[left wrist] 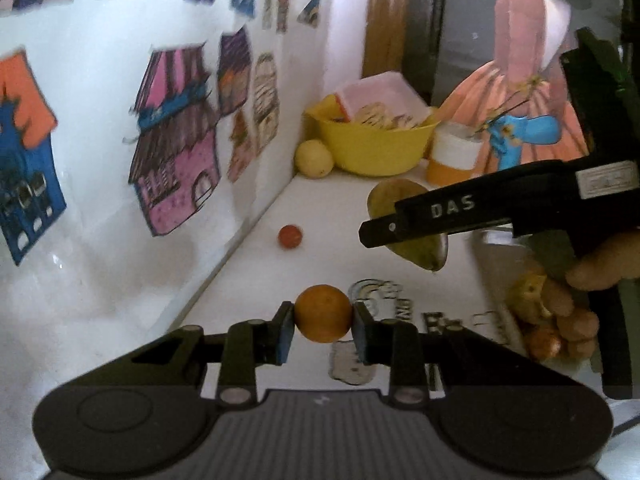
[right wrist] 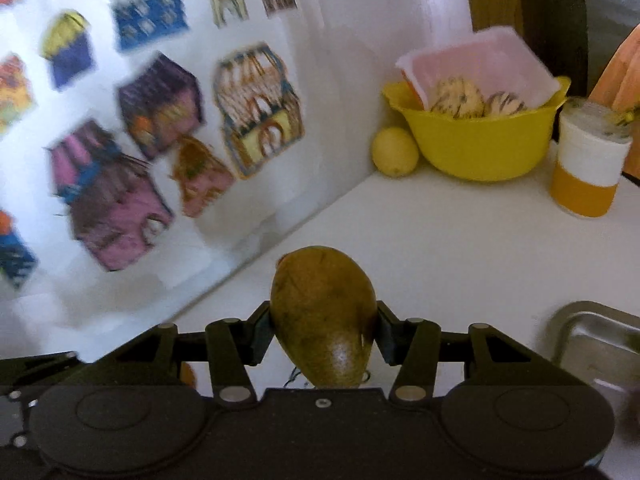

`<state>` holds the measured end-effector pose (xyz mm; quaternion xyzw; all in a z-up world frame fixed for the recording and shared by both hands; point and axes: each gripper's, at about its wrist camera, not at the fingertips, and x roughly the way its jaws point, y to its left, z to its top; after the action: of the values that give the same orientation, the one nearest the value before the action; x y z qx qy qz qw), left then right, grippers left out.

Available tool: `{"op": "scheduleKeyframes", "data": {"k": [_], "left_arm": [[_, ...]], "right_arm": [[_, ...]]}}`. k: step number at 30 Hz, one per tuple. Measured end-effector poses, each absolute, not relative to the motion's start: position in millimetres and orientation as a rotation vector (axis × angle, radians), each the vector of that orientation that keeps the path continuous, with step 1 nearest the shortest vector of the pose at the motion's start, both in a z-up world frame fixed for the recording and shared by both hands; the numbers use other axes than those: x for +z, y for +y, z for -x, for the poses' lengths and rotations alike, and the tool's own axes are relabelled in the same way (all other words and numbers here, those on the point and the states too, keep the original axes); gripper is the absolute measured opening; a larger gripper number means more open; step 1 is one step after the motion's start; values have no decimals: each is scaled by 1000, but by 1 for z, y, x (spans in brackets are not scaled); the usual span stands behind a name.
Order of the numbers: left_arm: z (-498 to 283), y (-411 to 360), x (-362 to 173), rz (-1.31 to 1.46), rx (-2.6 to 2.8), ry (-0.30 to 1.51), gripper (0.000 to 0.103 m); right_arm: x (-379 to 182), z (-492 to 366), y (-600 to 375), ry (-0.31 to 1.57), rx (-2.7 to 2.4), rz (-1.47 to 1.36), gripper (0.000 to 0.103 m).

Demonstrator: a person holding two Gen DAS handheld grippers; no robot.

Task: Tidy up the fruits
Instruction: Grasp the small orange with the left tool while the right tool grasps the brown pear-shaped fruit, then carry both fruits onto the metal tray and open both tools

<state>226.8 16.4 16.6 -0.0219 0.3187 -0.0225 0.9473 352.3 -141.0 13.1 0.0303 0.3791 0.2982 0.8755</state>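
the left gripper (left wrist: 323,326) has its two fingers closed onto an orange (left wrist: 323,313), one pad pressed to each side of the fruit, which sits held above the white table (left wrist: 328,216); the right gripper (right wrist: 324,330) is likewise clamped, its jaws narrowed onto a greenish-brown mango (right wrist: 324,316) that stands lengthwise between the pads, its rounded end pointing away from the camera; in the left wrist view the same mango (left wrist: 416,252) shows partly hidden behind the right gripper's black finger (the one lettered "das"), raised clear of the table, and a person's hand (left wrist: 604,260) wraps the handle at the right edge; just under that hand lies a blurred heap of orange and yellow fruit (left wrist: 548,316), too soft to tell apart; a small red fruit (left wrist: 290,236) rests alone on the table near the foot of the wall (left wrist: 100,208); further back, in the corner, a lemon (right wrist: 395,152) touches the side of a yellow bowl (right wrist: 476,148), which holds a pink-lined tray with round patterned pieces; beside the bowl to the right stands an upright orange-and-white cup (right wrist: 586,160); a metal tray (right wrist: 596,332) shows at the right edge of the right wrist view; the wall is covered with coloured house drawings, blurred in both views.
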Motion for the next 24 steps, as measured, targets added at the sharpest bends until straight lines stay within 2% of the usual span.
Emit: {"op": "scheduleKeyframes", "data": {"k": [14, 24], "left_arm": [[-179, -78, 41, 68, -252, 607, 33], [-158, -148, 23, 57, -368, 649, 33]], "right_arm": [[64, -263, -276, 712, 495, -115, 53], [46, -213, -364, 731, 376, -98, 53]]}}
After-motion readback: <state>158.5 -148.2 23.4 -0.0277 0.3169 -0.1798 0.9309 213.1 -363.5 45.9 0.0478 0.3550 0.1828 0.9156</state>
